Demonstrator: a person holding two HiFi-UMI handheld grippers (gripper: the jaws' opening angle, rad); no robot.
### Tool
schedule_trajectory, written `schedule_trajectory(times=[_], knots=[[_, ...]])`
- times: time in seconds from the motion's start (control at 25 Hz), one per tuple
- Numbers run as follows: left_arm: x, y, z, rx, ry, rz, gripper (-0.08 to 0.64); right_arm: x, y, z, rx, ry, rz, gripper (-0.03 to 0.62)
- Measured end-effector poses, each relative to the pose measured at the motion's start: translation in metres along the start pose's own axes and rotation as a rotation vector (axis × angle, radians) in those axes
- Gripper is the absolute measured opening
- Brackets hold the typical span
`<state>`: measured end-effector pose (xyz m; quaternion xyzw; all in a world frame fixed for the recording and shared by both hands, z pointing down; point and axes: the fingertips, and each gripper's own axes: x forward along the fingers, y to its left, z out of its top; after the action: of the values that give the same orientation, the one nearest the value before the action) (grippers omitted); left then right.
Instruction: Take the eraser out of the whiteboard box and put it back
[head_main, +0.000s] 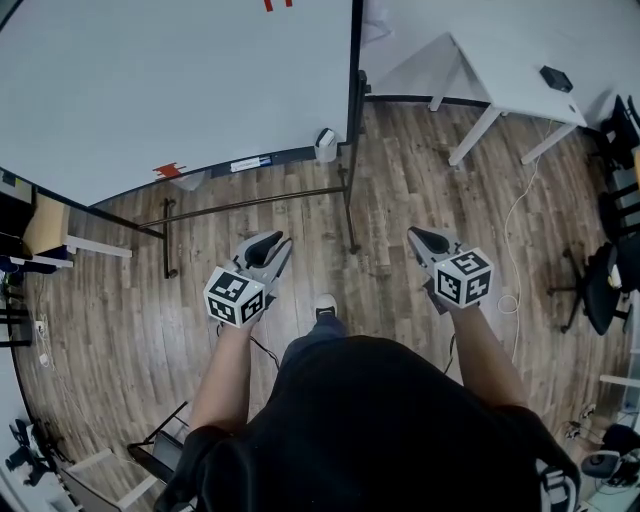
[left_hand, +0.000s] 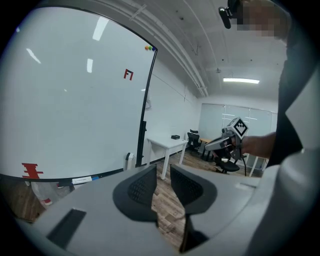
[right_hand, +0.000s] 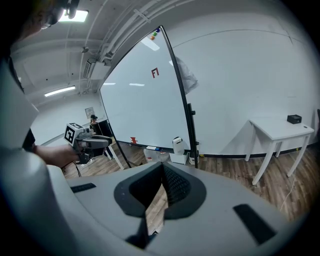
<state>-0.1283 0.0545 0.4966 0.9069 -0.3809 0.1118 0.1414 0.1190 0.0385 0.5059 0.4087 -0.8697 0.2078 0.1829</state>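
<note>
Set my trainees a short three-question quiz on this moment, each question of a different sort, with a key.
1. True or false: the left gripper has its jaws wide open.
2. In the head view, the white table stands A) right of the whiteboard, B) left of it, C) behind the person.
3. In the left gripper view, what colour is the small mark high on the whiteboard?
Key: 1 false: shut, with nothing between them. 2 A. 3 red.
</note>
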Motion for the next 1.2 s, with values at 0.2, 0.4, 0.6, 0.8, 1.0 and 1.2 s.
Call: schedule_trajectory(times=[0.2, 0.4, 0.6, 0.8, 1.0, 1.2], knots=[[0.011, 0.022, 0.001, -0.01, 0.006, -0.015, 0.094, 0.021, -0.001, 0.005, 0.006, 0.019, -0.005, -0.003], [0.021, 0.038, 0.005, -0.012, 0.005, -0.038, 0.094, 0.036, 0.001, 0.012, 0.009, 0.032, -0.012, -0.003], [0.025, 0.056, 0.018, -0.009, -0.015, -0.054, 0.094, 0.052, 0.015, 0.025, -0.01, 0.046, -0.001, -0.003], [0.027, 0.078, 0.032, -0.007, -0.038, -0.06, 0.094, 0.066, 0.018, 0.044, -0.028, 0.044, -0.01, -0.003], [0.029, 0.1, 0.039, -0.008, -0.047, -0.059, 0.094, 0.083, 0.023, 0.052, -0.035, 0.055, -0.007, -0.003], [0.034, 0.118, 0.045, -0.001, -0.043, -0.067, 0.094, 0.101, 0.024, 0.057, -0.028, 0.061, -0.005, -0.003]])
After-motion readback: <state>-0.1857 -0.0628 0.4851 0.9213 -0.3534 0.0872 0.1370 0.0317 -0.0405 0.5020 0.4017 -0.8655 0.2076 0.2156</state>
